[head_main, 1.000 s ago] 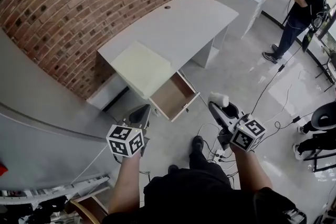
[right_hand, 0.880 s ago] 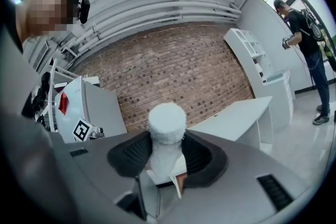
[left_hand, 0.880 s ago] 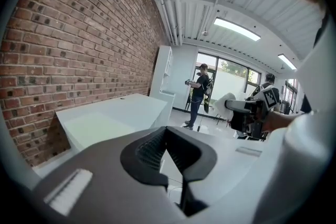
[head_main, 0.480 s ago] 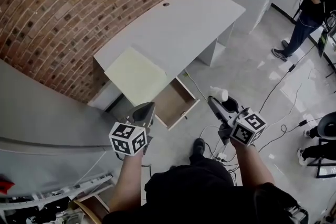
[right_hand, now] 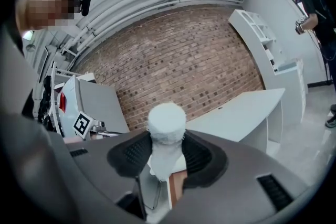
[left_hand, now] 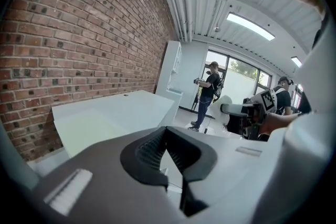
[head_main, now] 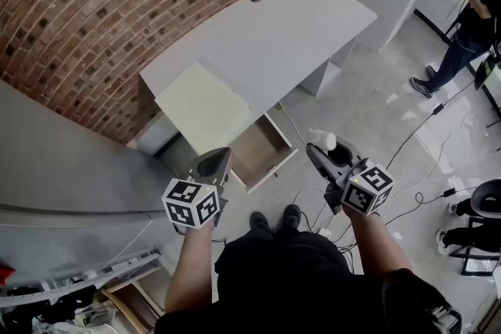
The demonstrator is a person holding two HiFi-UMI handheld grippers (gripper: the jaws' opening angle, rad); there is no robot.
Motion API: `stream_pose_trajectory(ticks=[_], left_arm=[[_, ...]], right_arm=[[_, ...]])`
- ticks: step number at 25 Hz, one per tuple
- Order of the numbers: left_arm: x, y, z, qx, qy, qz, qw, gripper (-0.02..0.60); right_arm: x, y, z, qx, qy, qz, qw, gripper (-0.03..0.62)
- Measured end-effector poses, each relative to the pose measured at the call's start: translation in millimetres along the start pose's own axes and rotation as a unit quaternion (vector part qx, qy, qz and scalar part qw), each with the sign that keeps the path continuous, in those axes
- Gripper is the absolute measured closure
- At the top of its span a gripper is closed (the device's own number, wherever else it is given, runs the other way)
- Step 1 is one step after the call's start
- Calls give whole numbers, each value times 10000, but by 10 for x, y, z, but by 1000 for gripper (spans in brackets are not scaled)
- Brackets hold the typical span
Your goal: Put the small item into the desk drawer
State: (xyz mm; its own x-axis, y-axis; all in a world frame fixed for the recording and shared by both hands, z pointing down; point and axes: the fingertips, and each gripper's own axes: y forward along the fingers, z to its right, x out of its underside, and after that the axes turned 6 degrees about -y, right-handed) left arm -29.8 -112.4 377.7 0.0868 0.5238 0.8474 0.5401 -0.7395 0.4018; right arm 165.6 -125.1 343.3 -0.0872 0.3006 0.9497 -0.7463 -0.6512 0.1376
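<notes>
White item clamped in right hand-held gripper.

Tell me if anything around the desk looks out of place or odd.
Nothing spilled or damaged. The desk drawer stands open, and loose cables trail across the floor, a possible trip hazard.

Head view looks steeply down, gripper views level; all share the desk.
</notes>
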Motion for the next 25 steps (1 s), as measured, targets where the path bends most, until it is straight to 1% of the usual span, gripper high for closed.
stream_pose_trajectory(ticks=[6,8,12,15,18,21,25], left_arm=[[129,-95,-272,136,-152,46,9998,571],[232,-100,-339,186,-183,11,9997,571],[495,-59,-433,255,-434,-143,9986,571],[640,34,-439,323,-480,-290,9979,571],[742,199,-520,305,-473,-441,9974,571],[913,388,-627,235,-558,-627,9962,571],[1163,679,-676,321,-576,-880,9939,571]], right_arm=[[216,173,-280,90,-134,-417,9990,430],[330,218,-360,136,-164,-572,9981,430],[634,309,-472,173,-44,-888,9959,430],[840,374,-408,173,19,-1112,9936,430],[1024,520,-263,122,25,-1307,9913,430],[1308,713,-126,7,53,-1566,9876,430],[1718,1003,62,-158,76,-1901,9816,430]])
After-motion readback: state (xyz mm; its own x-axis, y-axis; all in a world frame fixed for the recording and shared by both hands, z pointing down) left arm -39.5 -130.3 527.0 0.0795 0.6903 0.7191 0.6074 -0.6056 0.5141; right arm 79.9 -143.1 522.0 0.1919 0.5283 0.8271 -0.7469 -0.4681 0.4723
